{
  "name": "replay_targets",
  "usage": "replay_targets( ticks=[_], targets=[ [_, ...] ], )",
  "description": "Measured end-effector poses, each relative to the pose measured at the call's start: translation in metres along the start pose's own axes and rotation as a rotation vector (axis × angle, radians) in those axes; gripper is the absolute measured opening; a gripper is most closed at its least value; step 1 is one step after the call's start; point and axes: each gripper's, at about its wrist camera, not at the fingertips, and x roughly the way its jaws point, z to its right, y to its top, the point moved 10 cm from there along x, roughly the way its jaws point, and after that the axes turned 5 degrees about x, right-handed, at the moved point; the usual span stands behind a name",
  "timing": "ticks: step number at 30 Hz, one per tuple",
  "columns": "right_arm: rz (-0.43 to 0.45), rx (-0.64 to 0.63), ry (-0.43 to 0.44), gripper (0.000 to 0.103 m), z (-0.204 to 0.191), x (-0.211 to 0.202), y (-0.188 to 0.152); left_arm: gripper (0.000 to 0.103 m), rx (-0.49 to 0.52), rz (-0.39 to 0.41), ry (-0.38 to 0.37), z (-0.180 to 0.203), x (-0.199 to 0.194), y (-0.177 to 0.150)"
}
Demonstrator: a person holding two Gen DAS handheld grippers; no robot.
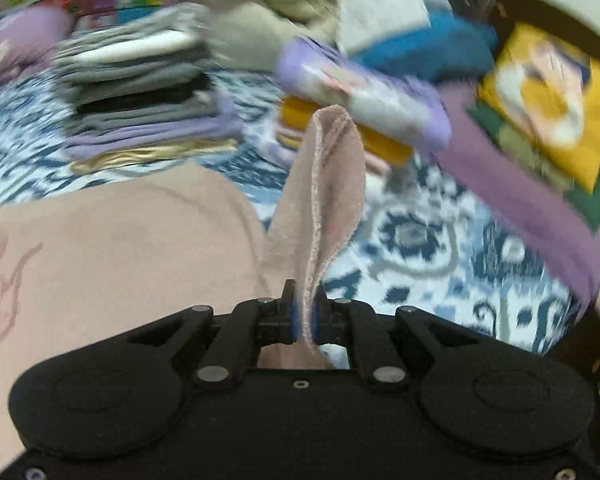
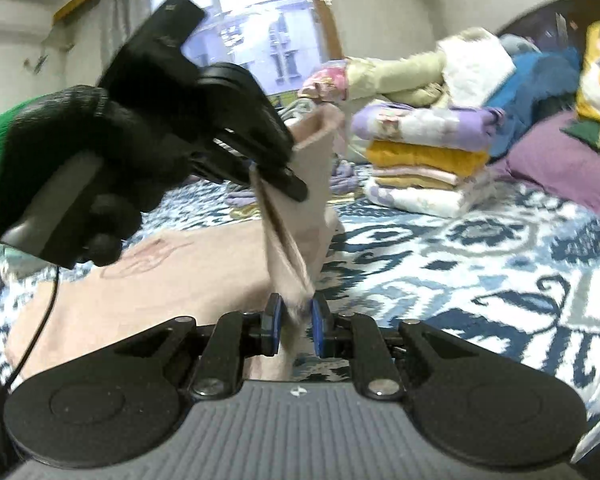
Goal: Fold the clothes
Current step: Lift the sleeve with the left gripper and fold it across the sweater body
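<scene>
On my left, the left claw (image 1: 303, 312) is clamped tight on a fold of the pink garment (image 1: 112, 248), which lies on the patterned bed cover (image 1: 420, 248) toward nine o'clock. A gloved hand (image 2: 80, 160) carries it. At six o'clock my right claw (image 2: 294, 320) pinches another edge of the cloth, apparently only lightly; blur hides the contact. Folded stacks (image 2: 424, 160) sit at two o'clock.
</scene>
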Motion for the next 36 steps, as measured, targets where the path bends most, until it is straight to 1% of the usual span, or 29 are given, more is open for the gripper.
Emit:
replay_targets(
  ticks=[1, 2, 3, 5, 10, 14, 18, 21, 24, 26, 28, 30, 33, 36],
  targets=[
    [-0.005, -0.026, 0.004, 0.020, -0.006, 0.000, -0.002, 0.005, -0.025, 0.022, 0.001, -0.010, -0.008, -0.001],
    [-0.010, -0.051, 0.008, 0.023, -0.011, 0.000, -0.003, 0.005, -0.049, 0.043, 0.003, -0.020, -0.016, -0.002],
    [-0.013, -0.079, 0.013, 0.030, -0.017, 0.000, -0.005, 0.005, -0.069, 0.055, 0.006, -0.029, -0.021, -0.005],
    [-0.021, -0.133, 0.022, 0.033, -0.029, 0.000, -0.009, 0.005, -0.108, 0.071, 0.011, -0.047, -0.030, -0.012],
    [-0.077, -0.269, 0.034, 0.033, -0.052, 0.009, -0.029, 0.005, -0.193, 0.102, 0.015, -0.081, -0.048, -0.036],
    [-0.113, -0.353, 0.041, 0.033, -0.066, 0.012, -0.042, 0.005, -0.259, 0.124, 0.018, -0.110, -0.057, -0.054],
    [-0.156, -0.401, 0.041, 0.033, -0.073, 0.016, -0.055, 0.005, -0.308, 0.100, 0.035, -0.138, -0.051, -0.080],
    [-0.177, -0.416, 0.036, 0.032, -0.076, 0.018, -0.060, 0.005, -0.354, 0.083, 0.022, -0.152, -0.045, -0.102],
    [-0.198, -0.428, 0.034, 0.031, -0.078, 0.019, -0.065, 0.005, -0.372, 0.087, 0.017, -0.158, -0.042, -0.117],
    [-0.208, -0.448, 0.035, 0.031, -0.082, 0.019, -0.068, 0.005, -0.379, 0.098, 0.007, -0.161, -0.041, -0.121],
    [-0.203, -0.478, 0.057, 0.031, -0.090, 0.014, -0.071, 0.005, -0.375, 0.115, -0.002, -0.162, -0.043, -0.119],
    [-0.194, -0.508, 0.065, 0.034, -0.097, 0.011, -0.072, 0.005, -0.362, 0.126, -0.013, -0.163, -0.045, -0.114],
    [-0.188, -0.526, 0.057, 0.039, -0.102, 0.011, -0.073, 0.005, -0.341, 0.142, -0.027, -0.164, -0.048, -0.108],
    [-0.178, -0.532, 0.033, 0.038, -0.101, 0.015, -0.072, 0.005, -0.339, 0.173, -0.039, -0.166, -0.054, -0.100]
  ],
)
